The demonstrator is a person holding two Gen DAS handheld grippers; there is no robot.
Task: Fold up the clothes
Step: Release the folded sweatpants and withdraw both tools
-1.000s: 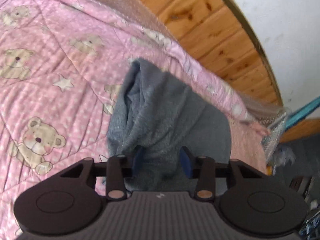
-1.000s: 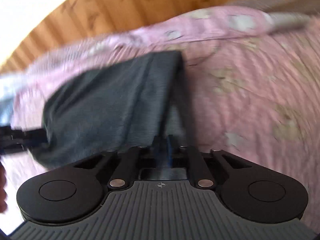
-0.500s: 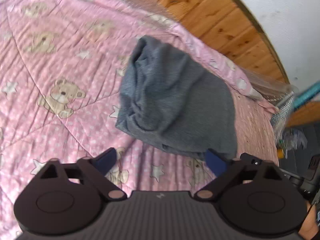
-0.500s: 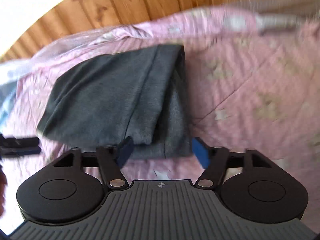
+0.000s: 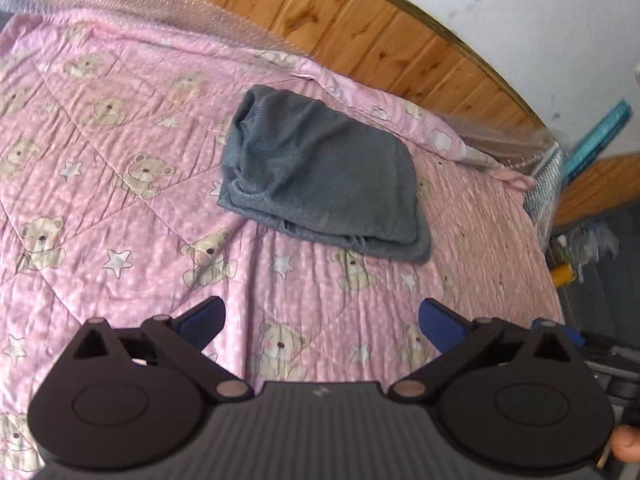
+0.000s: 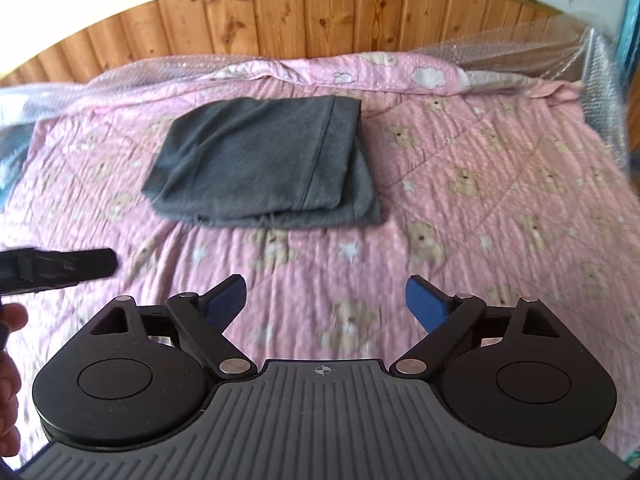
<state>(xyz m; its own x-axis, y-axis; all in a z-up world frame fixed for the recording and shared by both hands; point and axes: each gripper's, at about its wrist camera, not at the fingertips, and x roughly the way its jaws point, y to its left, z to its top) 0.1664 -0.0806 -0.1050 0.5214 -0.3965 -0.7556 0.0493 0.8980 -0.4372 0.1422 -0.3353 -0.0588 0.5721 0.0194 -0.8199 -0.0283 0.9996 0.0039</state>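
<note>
A grey garment lies folded into a compact rectangle on the pink teddy-bear quilt, toward the headboard side. In the right wrist view the same grey garment rests flat, apart from both grippers. My left gripper hovers well back from it, open wide, nothing between its blue pads. My right gripper also hangs back over bare quilt; its jaws are still opening and hold nothing. The left gripper's black finger shows at the left edge of the right wrist view, with a hand below it.
A wooden plank wall runs behind the bed. Clear bubble wrap covers the bed's far edge and right corner. Past the bed's right side are a mesh basket, a teal pole and small clutter on a dark floor.
Both grippers let go of the grey garment, opened wide and pulled back and up; the garment now lies folded on the quilt, farther off in both views.
</note>
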